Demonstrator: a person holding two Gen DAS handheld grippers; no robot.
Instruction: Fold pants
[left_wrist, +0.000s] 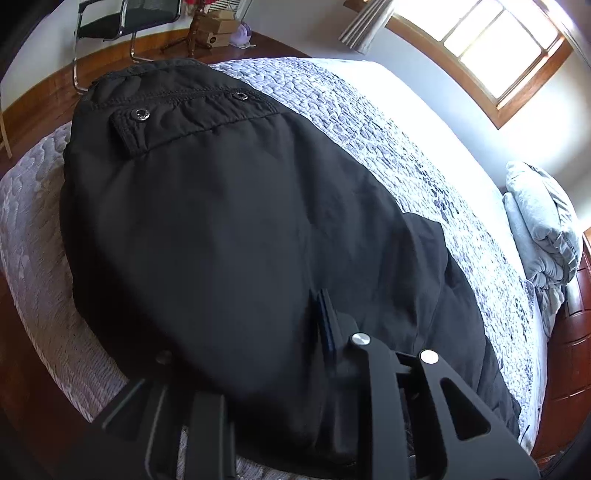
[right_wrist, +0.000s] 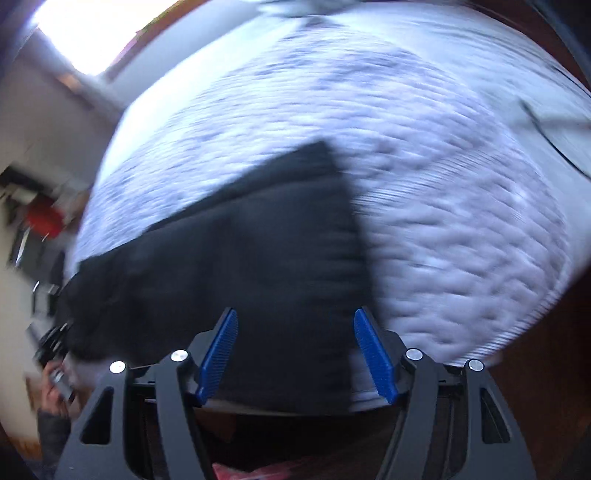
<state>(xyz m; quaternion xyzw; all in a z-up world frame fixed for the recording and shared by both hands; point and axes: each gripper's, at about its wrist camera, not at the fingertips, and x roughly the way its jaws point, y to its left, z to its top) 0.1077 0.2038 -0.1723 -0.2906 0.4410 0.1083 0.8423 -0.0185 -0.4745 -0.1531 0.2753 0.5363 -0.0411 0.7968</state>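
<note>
Pants (right_wrist: 236, 258) lie on the bed (right_wrist: 443, 184) just ahead of the right gripper (right_wrist: 295, 354), long axis running forward-left; jaws apart, empty. Left gripper (left_wrist: 288, 332) is clamped on their fabric.

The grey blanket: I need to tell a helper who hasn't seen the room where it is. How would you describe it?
Start at the bed with the pale quilted cover, below the wood-framed window. Follow it to the far end from the black pants; the blanket lies bunched there against the dark wooden board. It is the only plain light-grey, crumpled cloth on the bed.
</note>
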